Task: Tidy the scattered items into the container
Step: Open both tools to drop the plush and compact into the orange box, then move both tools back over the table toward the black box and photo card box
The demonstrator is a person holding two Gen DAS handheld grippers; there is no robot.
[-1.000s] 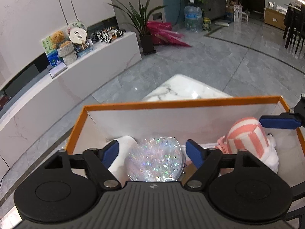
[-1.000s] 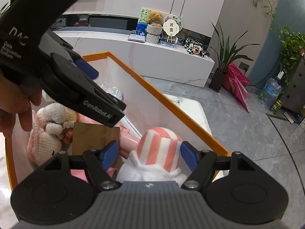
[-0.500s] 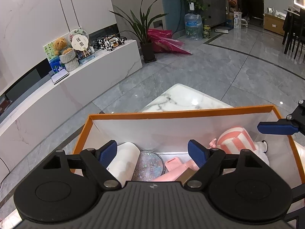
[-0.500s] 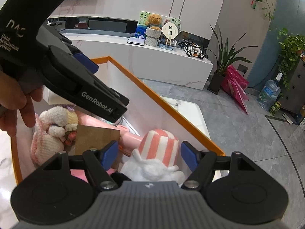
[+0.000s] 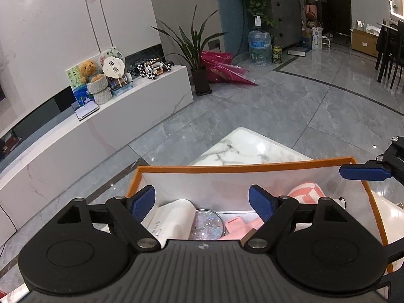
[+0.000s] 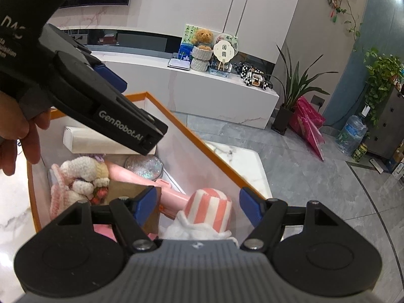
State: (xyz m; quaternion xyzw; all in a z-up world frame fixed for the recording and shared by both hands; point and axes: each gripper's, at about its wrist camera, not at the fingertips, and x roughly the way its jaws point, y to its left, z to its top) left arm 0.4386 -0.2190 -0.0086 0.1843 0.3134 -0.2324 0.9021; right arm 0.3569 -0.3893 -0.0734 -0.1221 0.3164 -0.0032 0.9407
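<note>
Both views, left wrist first: left gripper [image 5: 202, 203] wide, empty, above the box [image 5: 227, 169] (orange rim, white card walls). Inside it: glitter disc [image 5: 206, 224], white carton [image 5: 174, 217], striped sock [image 5: 305, 193].

Right wrist: right gripper [image 6: 199, 204] wide, empty over the sock. Knitted doll [image 6: 80, 176], pink plastic piece [image 6: 174, 197] inside too. Risk: fingers snagging soft knit, dragging it out.

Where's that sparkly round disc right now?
The glittery disc lies inside the orange-rimmed box, near its far wall, between the white carton and the pink handle.
</note>
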